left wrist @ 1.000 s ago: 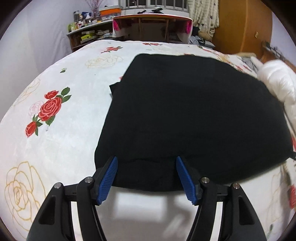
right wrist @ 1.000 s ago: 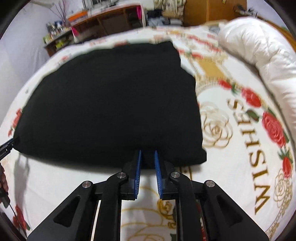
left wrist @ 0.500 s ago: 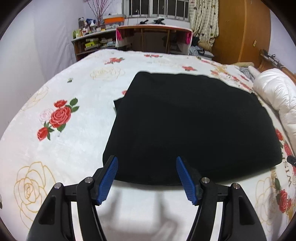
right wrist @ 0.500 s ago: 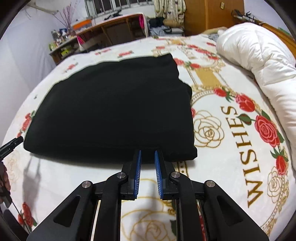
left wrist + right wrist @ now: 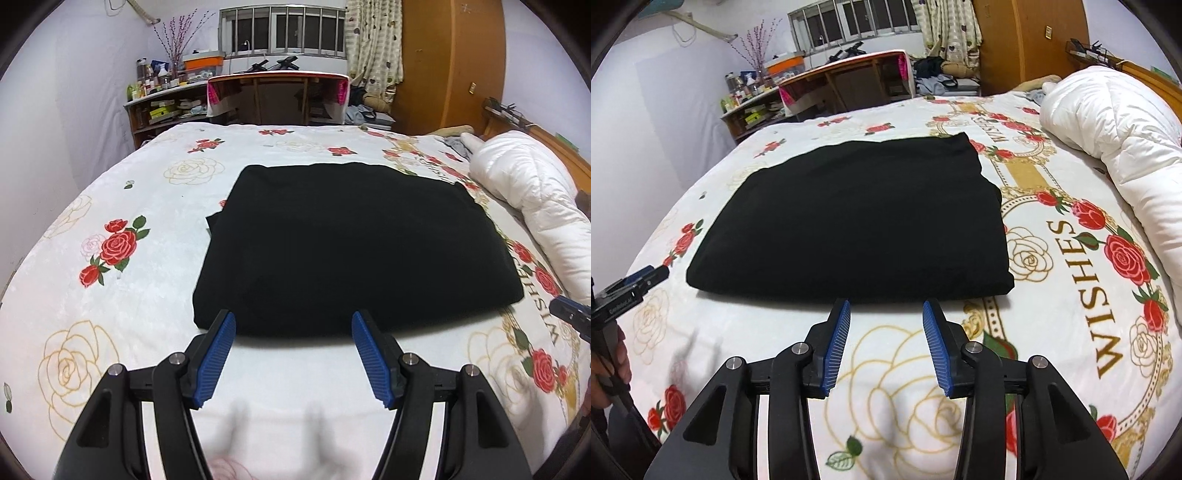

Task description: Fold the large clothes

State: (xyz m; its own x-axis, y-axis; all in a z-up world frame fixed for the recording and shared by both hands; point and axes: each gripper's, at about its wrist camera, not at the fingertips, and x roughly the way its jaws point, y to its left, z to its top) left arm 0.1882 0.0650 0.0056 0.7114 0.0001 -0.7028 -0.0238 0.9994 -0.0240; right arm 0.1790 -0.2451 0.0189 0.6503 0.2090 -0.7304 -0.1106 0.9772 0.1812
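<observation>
The black garment [image 5: 354,243] lies folded flat on the floral blanket [image 5: 122,206]. Left gripper [image 5: 293,321] and right gripper [image 5: 886,310] hover spread wide near its edge, holding nothing

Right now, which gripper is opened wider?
The left gripper: its blue fingers spread clearly wider than the right gripper's. Both are open and empty before the black garment.

Left claw [image 5: 291,321] and right claw [image 5: 886,310]: matte black linkage arms with triangular cut-outs, silver round pivot screws, and ribbed blue pads [image 5: 836,345]. White lettering marks the left claw's body; bare-skinned fingers [image 5: 607,373] wrap its black handle.
</observation>
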